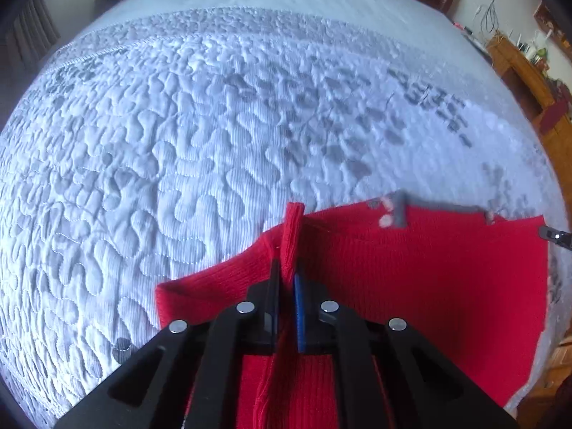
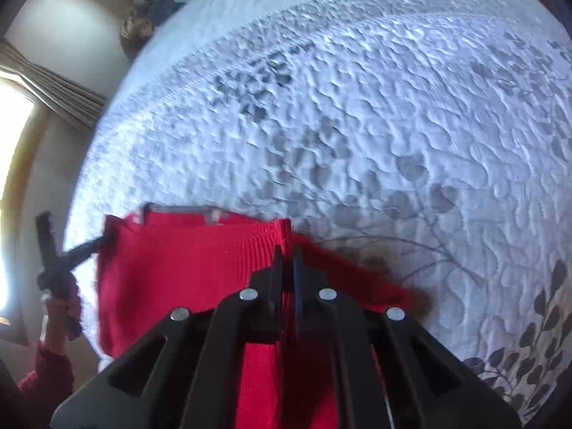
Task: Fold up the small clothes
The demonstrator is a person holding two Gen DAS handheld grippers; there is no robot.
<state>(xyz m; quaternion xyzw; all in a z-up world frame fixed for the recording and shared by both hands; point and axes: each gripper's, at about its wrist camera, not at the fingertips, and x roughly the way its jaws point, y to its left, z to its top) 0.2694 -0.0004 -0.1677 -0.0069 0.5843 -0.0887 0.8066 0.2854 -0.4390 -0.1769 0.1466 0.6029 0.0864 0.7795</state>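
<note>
A red ribbed knit garment [image 1: 411,268] lies on the white quilted bedspread [image 1: 178,143], with a grey trim strip [image 1: 400,211] along its far edge. My left gripper [image 1: 286,268] is shut on a raised ridge of the red knit near the garment's left corner. The tip of the right gripper [image 1: 552,234] shows at the garment's far right corner. In the right wrist view, my right gripper [image 2: 286,254] is shut on the red garment [image 2: 178,261] near its right corner. There the left gripper [image 2: 89,246], held by a hand [image 2: 57,307] in a red sleeve, meets the left edge.
The bedspread [image 2: 393,125] stretches far beyond the garment, with grey leaf prints. Wooden furniture [image 1: 518,60] with cables stands off the bed's right side. A curtain [image 2: 53,89] and a bright window are to the left. Dark clutter [image 2: 143,25] sits at the bed's far corner.
</note>
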